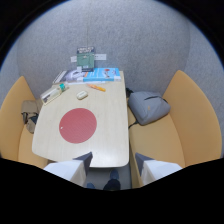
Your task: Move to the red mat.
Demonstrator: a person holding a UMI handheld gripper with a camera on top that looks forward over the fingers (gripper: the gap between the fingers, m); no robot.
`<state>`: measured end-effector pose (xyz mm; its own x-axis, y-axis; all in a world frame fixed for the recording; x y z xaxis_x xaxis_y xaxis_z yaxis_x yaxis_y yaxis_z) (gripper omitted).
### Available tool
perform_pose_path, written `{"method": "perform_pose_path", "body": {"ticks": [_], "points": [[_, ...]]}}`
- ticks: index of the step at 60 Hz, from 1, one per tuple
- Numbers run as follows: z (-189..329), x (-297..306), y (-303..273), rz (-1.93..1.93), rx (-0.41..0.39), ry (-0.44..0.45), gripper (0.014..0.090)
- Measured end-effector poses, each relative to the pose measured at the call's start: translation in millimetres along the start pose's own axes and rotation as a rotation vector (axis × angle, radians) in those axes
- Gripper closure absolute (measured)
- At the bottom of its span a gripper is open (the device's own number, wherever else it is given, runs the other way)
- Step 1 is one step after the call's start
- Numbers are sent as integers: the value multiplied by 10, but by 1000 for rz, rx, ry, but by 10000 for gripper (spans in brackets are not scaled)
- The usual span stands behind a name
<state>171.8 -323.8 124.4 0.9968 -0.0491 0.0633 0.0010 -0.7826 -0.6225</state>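
Note:
A round red mat [77,125] lies on a light wooden table [107,135], on its near left half. My gripper [112,165] is high above the table's near edge, with the mat ahead of the fingers and slightly to the left. The two pale fingers [67,170] stand wide apart with nothing between them; the gripper is open.
At the table's far end lie a blue book [102,74], papers [70,76], an orange pen [96,87], a small pale object [81,94] and a clear case [51,94]. A grey bag [147,106] rests on the right orange bench [180,125]; another bag [30,115] on the left bench.

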Motion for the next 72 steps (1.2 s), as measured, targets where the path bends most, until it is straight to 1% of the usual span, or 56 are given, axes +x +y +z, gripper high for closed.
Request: {"method": "perform_pose_path", "body": {"ticks": [14, 36, 41, 46, 54, 72], "points": [[2, -127, 8, -13, 18, 7, 174], [113, -1076, 148, -36, 6, -98, 174], [221, -1224, 126, -36, 14, -101, 174], [356, -1252, 61, -44, 15, -97, 176], [653, -1373, -19, -38, 17, -67, 176], [1349, -1395, -264, -33, 11, -12, 178]]}}
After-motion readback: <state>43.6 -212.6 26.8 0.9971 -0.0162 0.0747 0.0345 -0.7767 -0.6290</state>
